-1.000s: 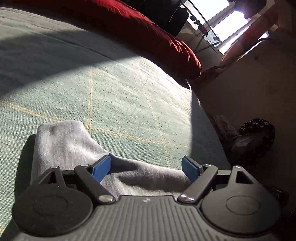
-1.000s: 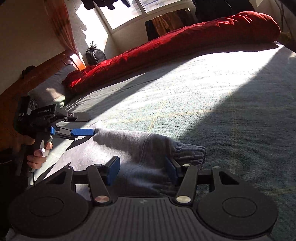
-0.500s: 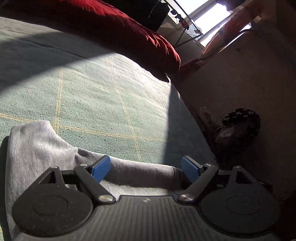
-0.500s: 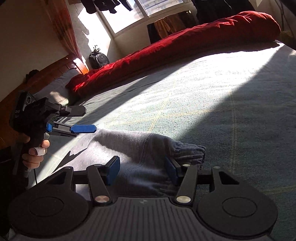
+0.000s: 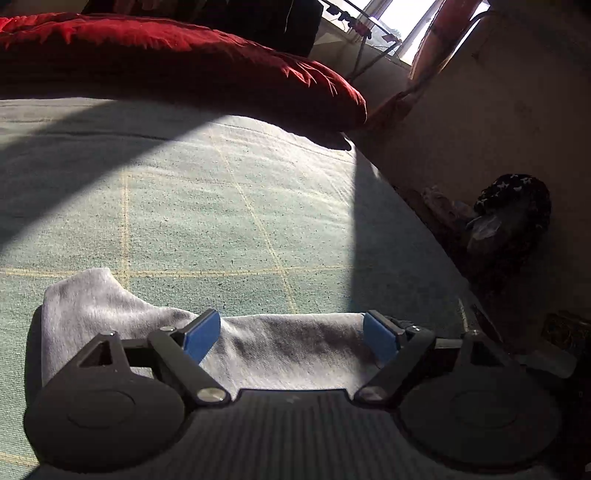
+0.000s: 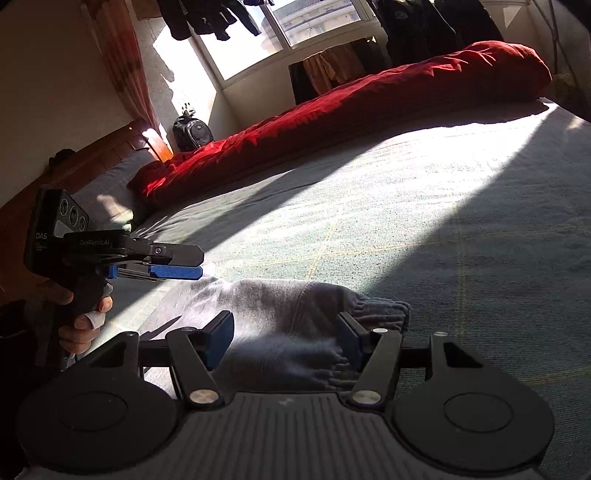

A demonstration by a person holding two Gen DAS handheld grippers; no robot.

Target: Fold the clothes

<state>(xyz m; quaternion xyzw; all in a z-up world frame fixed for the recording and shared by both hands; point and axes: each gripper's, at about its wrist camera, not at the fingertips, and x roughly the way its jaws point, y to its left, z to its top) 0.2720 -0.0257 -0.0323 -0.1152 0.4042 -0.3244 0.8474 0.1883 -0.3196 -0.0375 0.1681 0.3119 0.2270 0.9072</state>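
Garment: grey sweatpants (image 6: pixel 280 317) lie flat on the green bedspread (image 6: pixel 424 206), at its near edge; the gathered elastic band (image 6: pixel 376 308) points to the right in the right wrist view.
Garment, other end: in the left wrist view a pale grey folded edge (image 5: pixel 110 306) lies just ahead of the fingers, in sun.
Right gripper (image 6: pixel 286 338): low over the banded end, jaws opening, cloth lying between the blue pads (image 6: pixel 219 341); whether the pads touch it I cannot tell, and nothing is pinched.
Left gripper (image 5: pixel 291 332): jaws stand wide, grey cloth beneath and between them, nothing gripped.
Left gripper, seen from the right (image 6: pixel 173 264): clear above the cloth, at its left end, fingers roughly level.
Hand (image 6: pixel 85 314): wrapped round the left gripper's handle, one finger with a white band.
Bedspread: thin yellow check lines, half sun, half shadow.
Quilt: a red quilt (image 6: pixel 351 110) is bunched along the far side of the bed.
Headboard: brown wood (image 6: pixel 92 158) at far left.
Window: bright window (image 6: pixel 280 33) beyond, dark clothes (image 6: pixel 207 18) hanging across it.
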